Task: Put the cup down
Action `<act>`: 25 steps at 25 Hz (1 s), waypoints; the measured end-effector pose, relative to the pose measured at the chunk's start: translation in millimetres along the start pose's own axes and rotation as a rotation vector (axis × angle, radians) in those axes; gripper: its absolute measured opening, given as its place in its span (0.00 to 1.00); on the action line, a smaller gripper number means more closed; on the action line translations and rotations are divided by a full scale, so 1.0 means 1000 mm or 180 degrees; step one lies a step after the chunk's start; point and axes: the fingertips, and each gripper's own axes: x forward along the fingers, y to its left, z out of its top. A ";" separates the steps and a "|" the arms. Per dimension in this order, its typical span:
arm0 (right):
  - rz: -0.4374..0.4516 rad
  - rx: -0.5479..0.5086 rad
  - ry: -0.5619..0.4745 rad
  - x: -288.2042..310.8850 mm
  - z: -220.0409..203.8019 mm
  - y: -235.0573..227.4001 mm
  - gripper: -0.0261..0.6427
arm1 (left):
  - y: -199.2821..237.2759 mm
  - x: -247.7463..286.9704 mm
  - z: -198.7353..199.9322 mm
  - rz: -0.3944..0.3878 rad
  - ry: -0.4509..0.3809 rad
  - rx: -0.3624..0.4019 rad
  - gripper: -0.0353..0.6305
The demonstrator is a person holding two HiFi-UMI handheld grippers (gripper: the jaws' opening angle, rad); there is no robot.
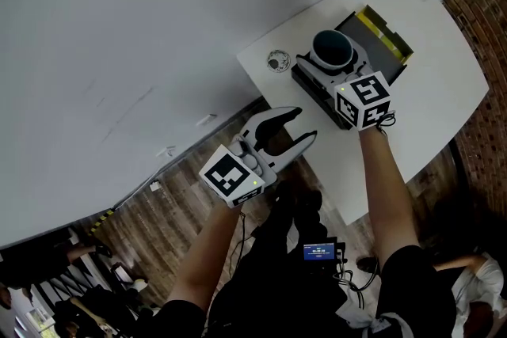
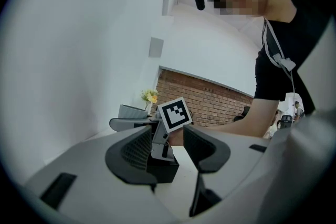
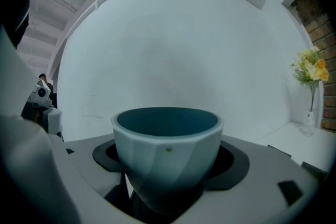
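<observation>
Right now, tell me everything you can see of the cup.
The cup shows no handle and has a pale blue-grey faceted wall tapering downward and a darker teal inside; it looks ceramic. It stands upright and looks empty. The right gripper holds it, jaws on opposite sides of its lower wall. In the head view it is over a black box; whether its base touches that cannot be told.

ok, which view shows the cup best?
Right gripper view: the cup fills the frame, upright between the jaws. Head view gives only its rim from above; left gripper view, a small distant side profile.
</observation>
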 end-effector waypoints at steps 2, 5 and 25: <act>0.0013 -0.0037 0.0023 0.002 -0.004 0.003 0.64 | 0.002 -0.001 -0.001 0.0009 0.0006 -0.0010 0.34; 0.0032 -0.0121 0.0021 0.004 -0.006 0.006 0.64 | 0.004 -0.002 -0.002 0.0011 -0.0004 -0.0033 0.34; 0.0051 -0.0509 -0.0017 0.003 -0.011 0.017 0.64 | 0.006 -0.002 -0.002 -0.0018 -0.0080 -0.0086 0.34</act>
